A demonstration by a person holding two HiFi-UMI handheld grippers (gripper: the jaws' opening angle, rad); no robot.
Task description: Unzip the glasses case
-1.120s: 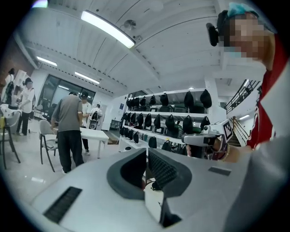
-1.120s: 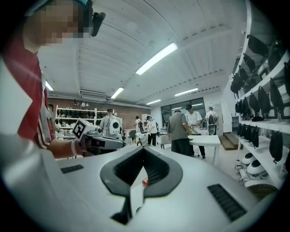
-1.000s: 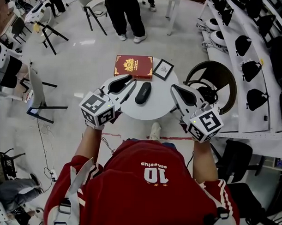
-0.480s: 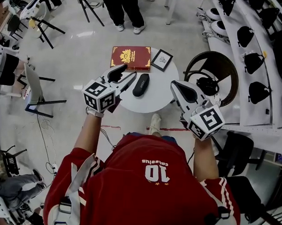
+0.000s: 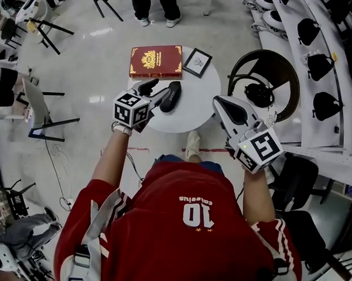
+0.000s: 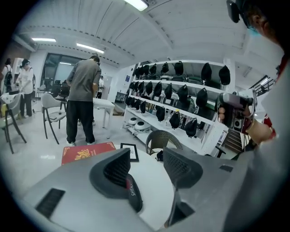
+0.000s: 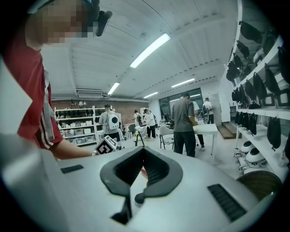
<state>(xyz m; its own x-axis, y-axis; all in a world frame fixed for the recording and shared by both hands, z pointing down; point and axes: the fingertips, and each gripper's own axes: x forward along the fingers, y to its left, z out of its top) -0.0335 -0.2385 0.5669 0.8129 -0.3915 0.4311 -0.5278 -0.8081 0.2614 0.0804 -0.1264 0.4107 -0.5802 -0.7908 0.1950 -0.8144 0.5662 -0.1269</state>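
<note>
The black glasses case [image 5: 171,96] lies on a small round white table [image 5: 194,109]. My left gripper [image 5: 156,92] hangs just left of the case's near end. Its jaws have just been opening and stand open. In the left gripper view the case [image 6: 134,200] lies low between the jaws of the left gripper [image 6: 147,168], partly hidden behind the left jaw, and no pad presses on it. My right gripper [image 5: 224,105] hovers at the table's right edge, apart from the case. In its own view the right gripper [image 7: 144,151] is shut and holds nothing.
A red book [image 5: 156,61] and a small framed picture [image 5: 198,62] lie at the table's far side. A dark wicker chair [image 5: 264,82] stands to the right, in front of shelves of black bags [image 5: 324,105]. A person [image 6: 82,97] stands beyond the table.
My left gripper has come down and forward to the case's near end, and its jaws have opened. The right gripper has sunk a little and stays shut.
</note>
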